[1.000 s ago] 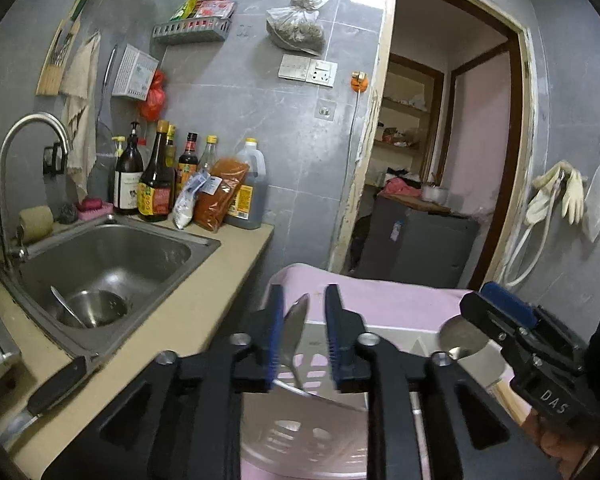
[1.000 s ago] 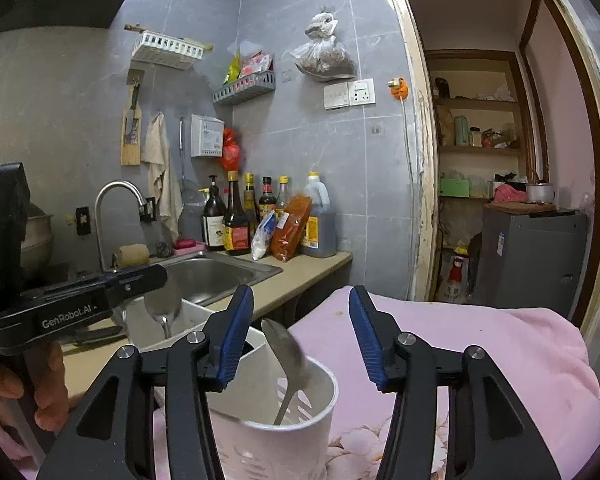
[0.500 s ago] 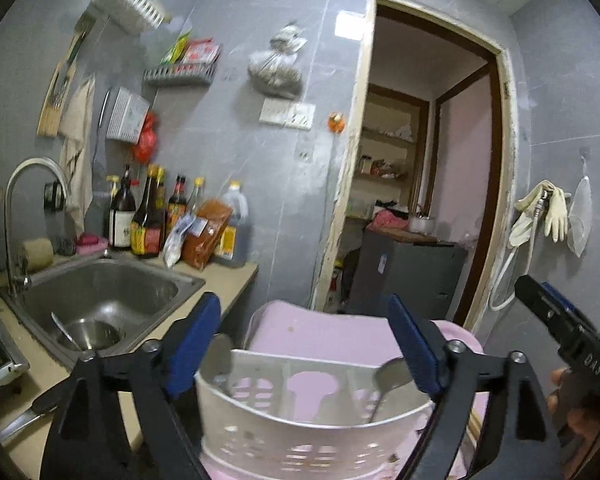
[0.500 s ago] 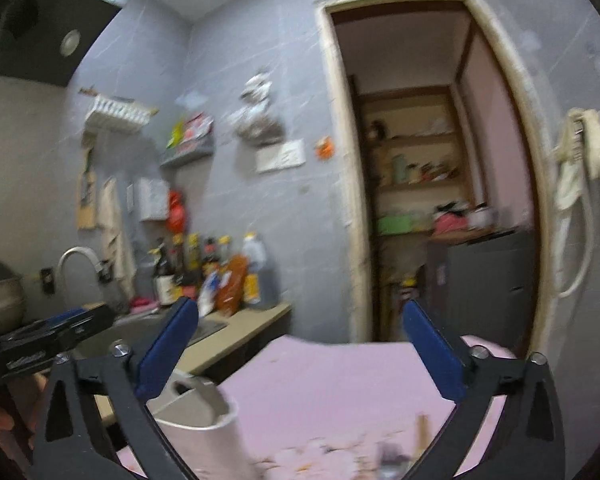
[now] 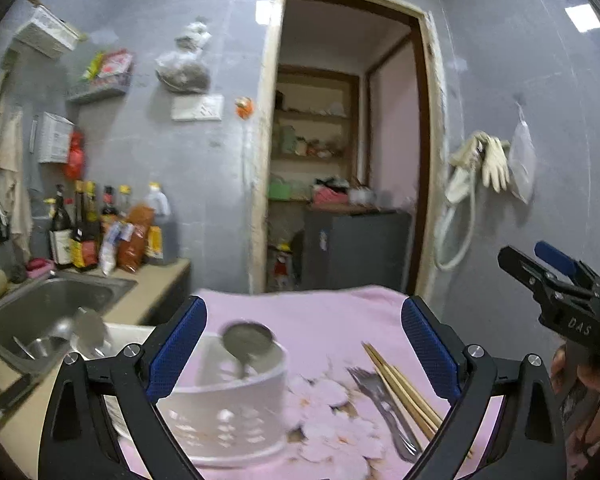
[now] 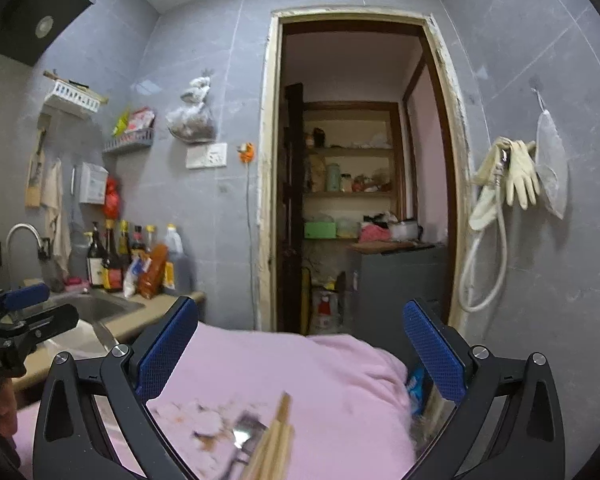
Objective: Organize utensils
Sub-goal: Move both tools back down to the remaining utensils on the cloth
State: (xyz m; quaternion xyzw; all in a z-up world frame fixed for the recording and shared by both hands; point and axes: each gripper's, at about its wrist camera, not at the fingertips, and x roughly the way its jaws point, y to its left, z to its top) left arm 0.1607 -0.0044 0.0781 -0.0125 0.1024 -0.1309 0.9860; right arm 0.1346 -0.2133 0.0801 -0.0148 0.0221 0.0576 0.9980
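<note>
Left wrist view: left gripper (image 5: 304,344) jaws wide, empty; spoon (image 5: 247,343) stands bowl-up in holder (image 5: 228,408); forks (image 5: 384,408), chopsticks (image 5: 404,392) at 4 o'clock; right gripper (image 6: 300,348) spread, probably to collect them.

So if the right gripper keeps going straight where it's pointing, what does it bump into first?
Probably the pink cloth on the table. The open right gripper points over it toward the doorway, and the chopsticks and fork lie lower. Depth is hard to judge.
</note>
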